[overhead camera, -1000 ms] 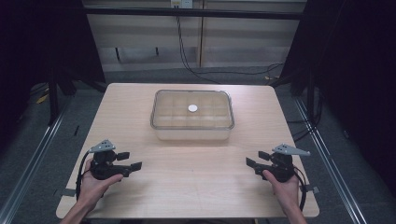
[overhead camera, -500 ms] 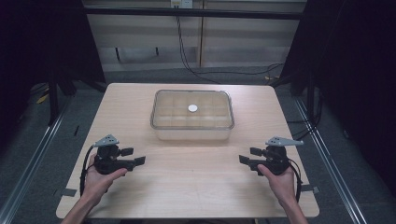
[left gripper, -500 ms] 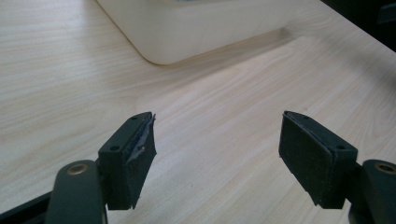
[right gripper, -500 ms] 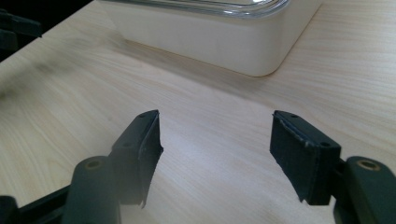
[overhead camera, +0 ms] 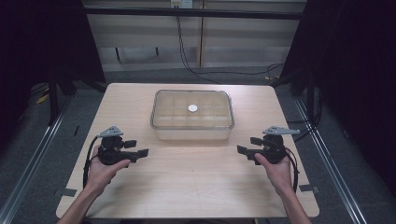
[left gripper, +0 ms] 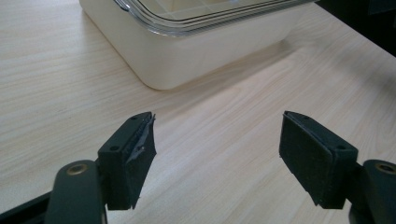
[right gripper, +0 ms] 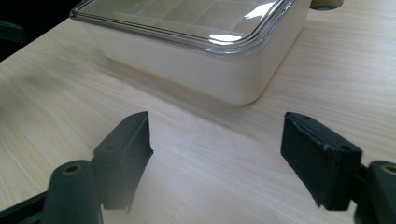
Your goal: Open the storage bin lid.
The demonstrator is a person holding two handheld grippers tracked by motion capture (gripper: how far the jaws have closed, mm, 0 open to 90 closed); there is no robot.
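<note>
Both pairs of jaws stood spread wide with nothing between them; those of the right gripper point(overhead camera: 246, 152) had just been opening, with only bare wood in the gap, and those of the left gripper point(overhead camera: 137, 148) had shifted a little too. Each gripper pointed inward at the box point(overhead camera: 192, 133), a pale rectangular container that sat at the middle of the table point(overhead camera: 196, 186), a little toward its far edge, well apart from both tools. A clear lid point(overhead camera: 170, 114) covered the box, with a small white round knob or disc point(overhead camera: 192, 108) at its centre. Through the lid a grid of compartments showed; whether anything lay in them could not be told.

Judged from this, the likely trouble lay in the approach: the lid rim point(right gripper: 187, 39) looked thin and glossy, so pads closing on it from one side alone could slip, or shove the whole box across the smooth wood. Uneven timing between the two hands might tilt the lid and jam it.
</note>
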